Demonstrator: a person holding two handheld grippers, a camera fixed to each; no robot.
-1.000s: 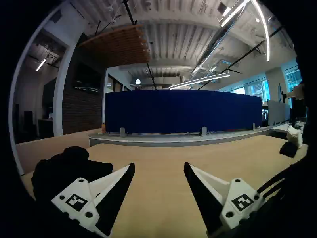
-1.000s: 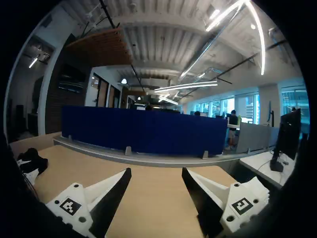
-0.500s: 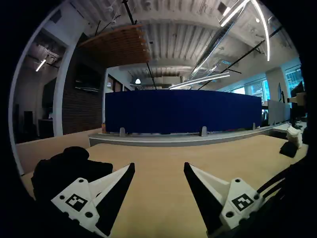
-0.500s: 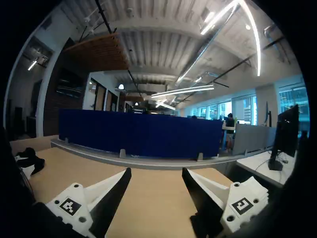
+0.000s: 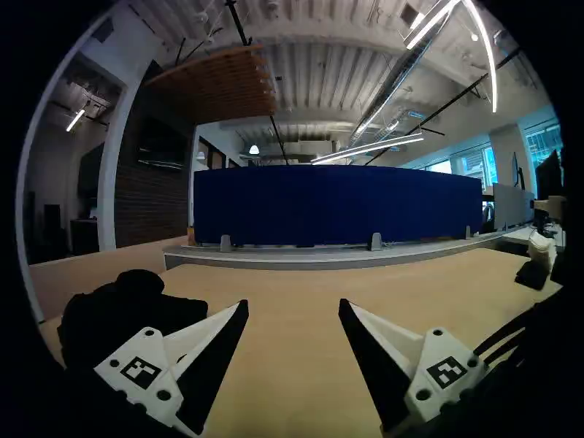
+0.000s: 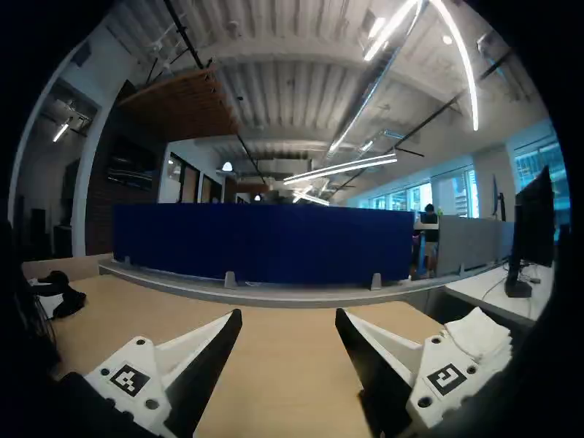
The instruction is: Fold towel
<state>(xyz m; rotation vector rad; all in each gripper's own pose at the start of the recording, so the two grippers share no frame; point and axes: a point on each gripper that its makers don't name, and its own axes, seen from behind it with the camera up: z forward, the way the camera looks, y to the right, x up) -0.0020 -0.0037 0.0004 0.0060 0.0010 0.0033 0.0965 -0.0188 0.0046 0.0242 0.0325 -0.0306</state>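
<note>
A stack of folded white cloth (image 6: 478, 332) lies at the right edge of the right gripper view, just behind my right gripper's right finger. My right gripper (image 6: 288, 317) is open above the wooden table (image 6: 285, 350), with nothing between its fingers. In the left gripper view my left gripper (image 5: 293, 310) is also open and empty over the same tabletop (image 5: 292, 285). A small white bundle (image 5: 542, 250) sits at the far right of that view; I cannot tell what it is.
A black lump (image 5: 117, 303) rests on the table beside my left gripper's left finger. A dark object (image 6: 62, 292) lies far left in the right gripper view. A blue partition (image 5: 328, 204) closes the table's far side. A monitor (image 6: 531, 233) stands on the neighbouring desk.
The right gripper view has shifted, bringing the folded white stack into sight at the right. The left gripper has not moved. Both grippers stay open.
</note>
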